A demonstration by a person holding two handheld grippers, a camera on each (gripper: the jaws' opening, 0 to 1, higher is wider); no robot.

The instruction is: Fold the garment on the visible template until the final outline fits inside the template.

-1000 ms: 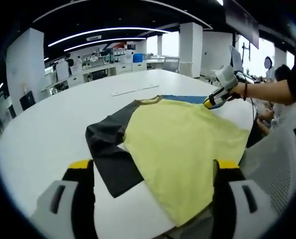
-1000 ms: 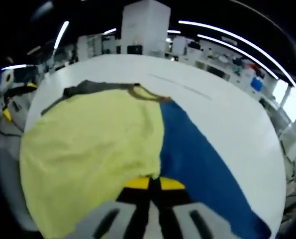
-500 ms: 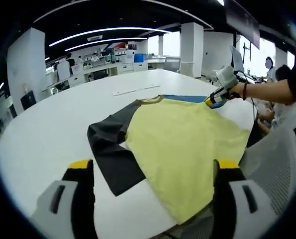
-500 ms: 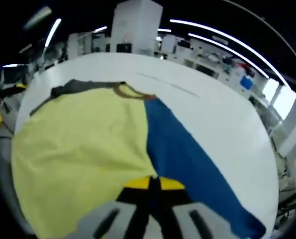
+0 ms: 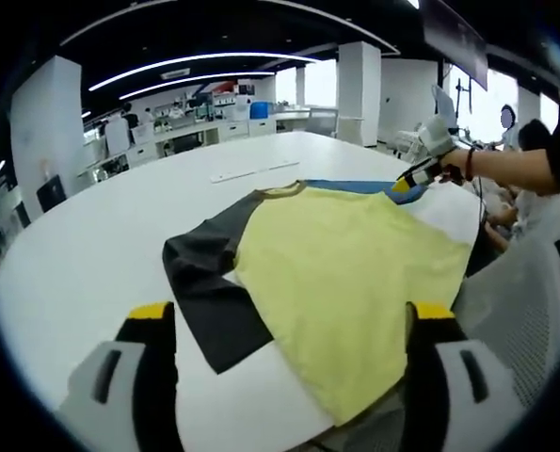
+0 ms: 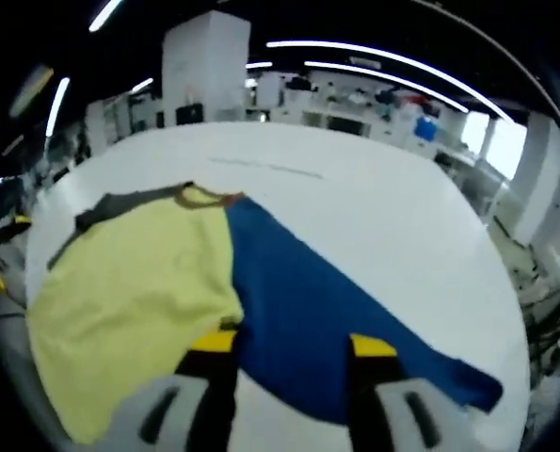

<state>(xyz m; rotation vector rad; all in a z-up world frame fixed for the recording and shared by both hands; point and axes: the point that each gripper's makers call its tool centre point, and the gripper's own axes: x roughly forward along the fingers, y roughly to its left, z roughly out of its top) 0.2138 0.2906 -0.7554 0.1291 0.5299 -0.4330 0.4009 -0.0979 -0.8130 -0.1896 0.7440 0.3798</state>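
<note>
Yellow-tipped grey tool (image 6: 292, 347), red wristband (image 5: 469, 164)

1. The shirt (image 5: 345, 273) has a pale yellow body, plain with no print.
2. Its sleeve (image 5: 209, 282) on the left is dark grey.
3. Its collar (image 5: 281, 190) at the far end is a brownish tan.
4. The sleeve (image 6: 327, 311) on the right is solid blue.
5. The table (image 5: 91, 245) is plain white.
6. The left gripper (image 5: 294, 325) has yellow jaw tips over black, with light grey bodies.
7. The right gripper (image 6: 289, 344) has the same yellow tips, black jaws and grey bodies.
</note>
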